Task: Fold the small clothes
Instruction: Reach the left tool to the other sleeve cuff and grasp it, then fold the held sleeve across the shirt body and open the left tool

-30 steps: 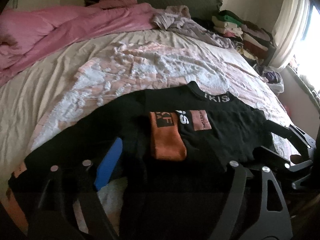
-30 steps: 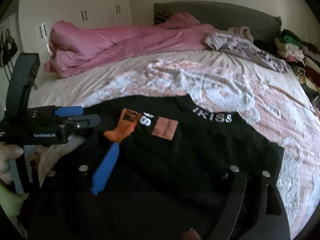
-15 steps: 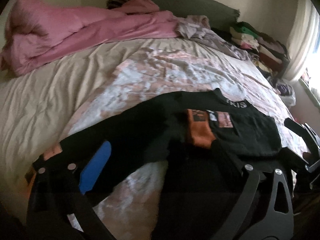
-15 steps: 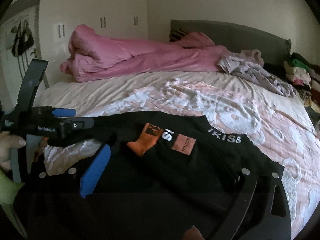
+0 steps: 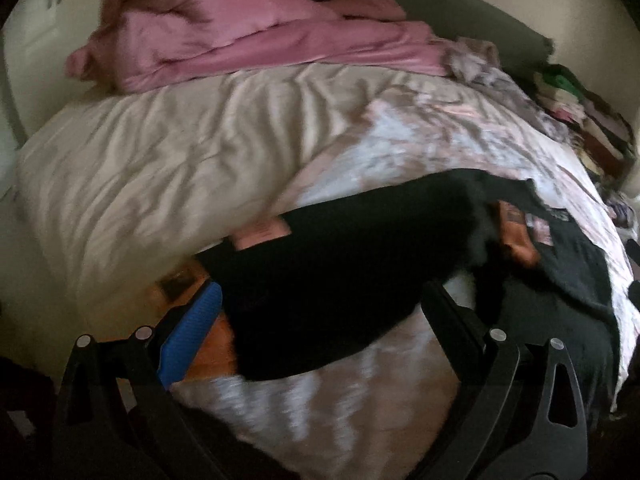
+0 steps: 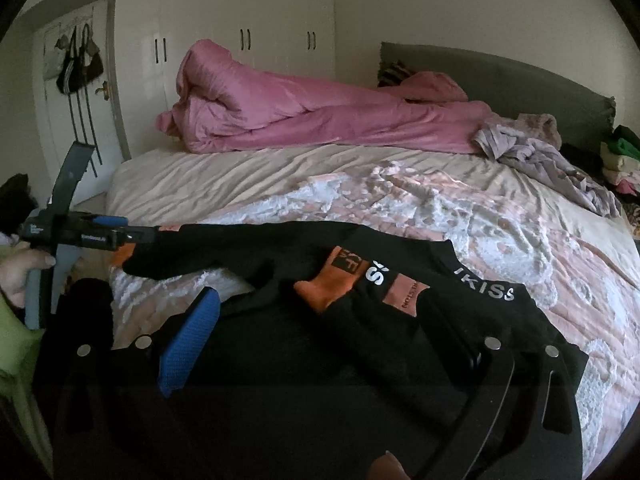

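A small black sweatshirt (image 6: pixel 460 320) with orange patches and white collar letters lies on the bed. Its left sleeve (image 6: pixel 248 248) is stretched out to the left, lifted off the blanket. My left gripper (image 6: pixel 136 234) is shut on that sleeve's orange cuff, as the right wrist view shows. In the blurred left wrist view the sleeve (image 5: pixel 340 280) runs across between the fingers (image 5: pixel 188 336). My right gripper (image 6: pixel 320 340) hovers over the sweatshirt's lower body with its jaws wide apart; the cloth beneath them lies flat on the bed.
The bed carries a pink and white patterned blanket (image 6: pixel 460 208). A pink duvet (image 6: pixel 300 116) is bunched at the headboard, a lilac garment (image 6: pixel 540 156) beside it, and stacked clothes (image 6: pixel 620 160) at the far right. White wardrobes (image 6: pixel 240 40) stand behind.
My left gripper has pulled the sleeve out to the left, off the sweatshirt's body, stretching it straight. The right gripper has stayed over the lower body.
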Action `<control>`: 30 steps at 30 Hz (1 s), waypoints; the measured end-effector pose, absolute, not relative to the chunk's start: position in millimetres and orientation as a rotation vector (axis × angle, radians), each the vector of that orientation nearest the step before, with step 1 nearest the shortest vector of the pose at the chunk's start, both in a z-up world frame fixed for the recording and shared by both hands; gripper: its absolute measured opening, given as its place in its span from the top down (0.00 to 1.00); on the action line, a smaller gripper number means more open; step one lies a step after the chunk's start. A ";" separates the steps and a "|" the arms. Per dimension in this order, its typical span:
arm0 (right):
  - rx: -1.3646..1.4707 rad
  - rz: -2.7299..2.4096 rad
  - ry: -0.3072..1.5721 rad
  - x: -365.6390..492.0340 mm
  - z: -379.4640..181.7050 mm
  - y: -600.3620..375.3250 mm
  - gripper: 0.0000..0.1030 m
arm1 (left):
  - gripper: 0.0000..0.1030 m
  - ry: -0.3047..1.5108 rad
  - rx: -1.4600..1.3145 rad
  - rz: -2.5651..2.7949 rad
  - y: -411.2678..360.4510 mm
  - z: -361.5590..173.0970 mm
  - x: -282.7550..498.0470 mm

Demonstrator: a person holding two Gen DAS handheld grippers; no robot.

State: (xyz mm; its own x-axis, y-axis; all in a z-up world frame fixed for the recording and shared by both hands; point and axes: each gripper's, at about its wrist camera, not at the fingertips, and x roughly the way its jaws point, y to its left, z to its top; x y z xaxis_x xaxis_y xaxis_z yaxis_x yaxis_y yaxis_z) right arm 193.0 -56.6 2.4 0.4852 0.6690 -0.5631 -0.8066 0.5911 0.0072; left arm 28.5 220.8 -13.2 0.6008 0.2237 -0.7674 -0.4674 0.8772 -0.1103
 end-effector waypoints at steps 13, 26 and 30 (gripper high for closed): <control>-0.378 0.963 0.603 191.2 -18.3 -27.6 0.05 | 0.09 0.896 -0.431 0.532 277.2 -47.8 -5.6; -0.375 0.957 0.658 195.0 -37.6 -19.9 0.05 | 0.88 0.840 -0.465 0.460 274.3 -50.6 -1.2; -0.373 0.930 0.670 196.9 -41.8 -19.8 0.05 | 0.89 0.774 -0.442 0.419 262.3 -24.6 1.7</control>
